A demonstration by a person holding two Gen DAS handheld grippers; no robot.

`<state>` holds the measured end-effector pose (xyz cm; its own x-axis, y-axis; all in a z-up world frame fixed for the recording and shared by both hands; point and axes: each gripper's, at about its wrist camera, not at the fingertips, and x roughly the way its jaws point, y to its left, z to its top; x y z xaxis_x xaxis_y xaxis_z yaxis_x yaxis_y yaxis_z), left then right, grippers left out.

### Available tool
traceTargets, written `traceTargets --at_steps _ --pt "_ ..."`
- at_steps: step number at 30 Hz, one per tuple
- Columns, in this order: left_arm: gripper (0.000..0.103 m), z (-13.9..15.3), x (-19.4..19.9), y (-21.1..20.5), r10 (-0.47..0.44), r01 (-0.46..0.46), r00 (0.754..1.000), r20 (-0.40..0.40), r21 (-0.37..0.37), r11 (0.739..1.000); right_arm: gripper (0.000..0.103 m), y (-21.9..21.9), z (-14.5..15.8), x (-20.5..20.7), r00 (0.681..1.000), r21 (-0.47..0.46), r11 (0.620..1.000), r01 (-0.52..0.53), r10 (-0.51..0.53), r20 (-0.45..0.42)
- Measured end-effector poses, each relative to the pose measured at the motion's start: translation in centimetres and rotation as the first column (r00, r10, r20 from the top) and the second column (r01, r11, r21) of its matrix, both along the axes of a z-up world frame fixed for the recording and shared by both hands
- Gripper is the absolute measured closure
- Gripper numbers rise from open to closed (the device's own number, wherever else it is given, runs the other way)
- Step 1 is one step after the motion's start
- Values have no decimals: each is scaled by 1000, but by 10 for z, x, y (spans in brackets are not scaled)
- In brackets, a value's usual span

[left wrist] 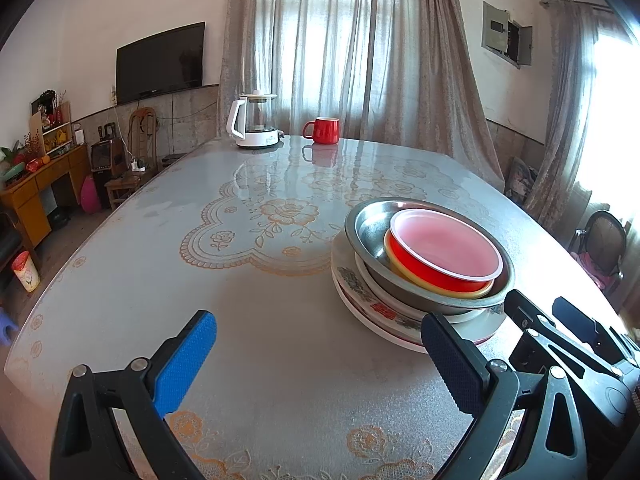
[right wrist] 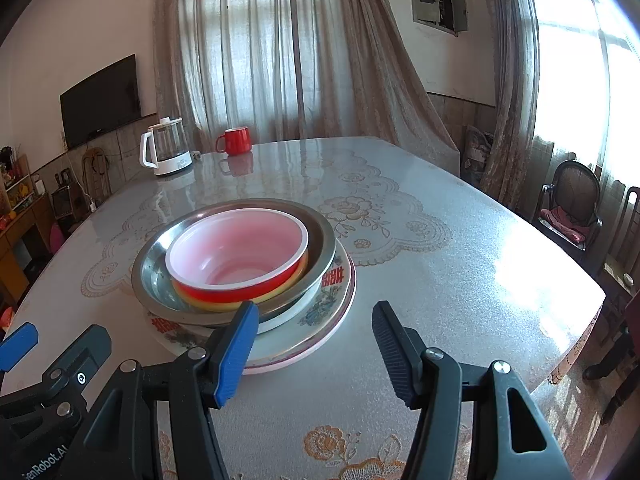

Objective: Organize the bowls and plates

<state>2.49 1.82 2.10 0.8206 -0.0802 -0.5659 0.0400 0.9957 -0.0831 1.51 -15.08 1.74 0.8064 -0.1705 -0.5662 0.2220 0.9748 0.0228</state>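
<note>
Just beyond the right hand-held gripper [right wrist: 316, 344], spread and empty like the left hand-held gripper [left wrist: 320, 356], nested bowls [right wrist: 240, 256] are sitting off-centre on plates [right wrist: 320, 320]; any careless nudge is risking a slide across the bench [right wrist: 460, 272].

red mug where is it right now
The red mug stands at the far edge of the table, just right of the white kettle in both wrist views, well beyond the stacked dishes.

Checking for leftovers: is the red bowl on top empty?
Empty: the red bowl shows only its bare pale pink inside, down to the bottom.
</note>
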Motion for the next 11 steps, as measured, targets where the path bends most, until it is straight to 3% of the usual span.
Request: traceTargets --at_steps 7,11 --pt "1 -1 -1 -2 8 -8 1000 23 28 1000 43 1 -2 3 1000 3 1000 -6 6 -10" --pt "2 -5 5 2 -2 2 1000 -8 1 1000 43 0 -1 4 1000 6 1000 -11 11 -5"
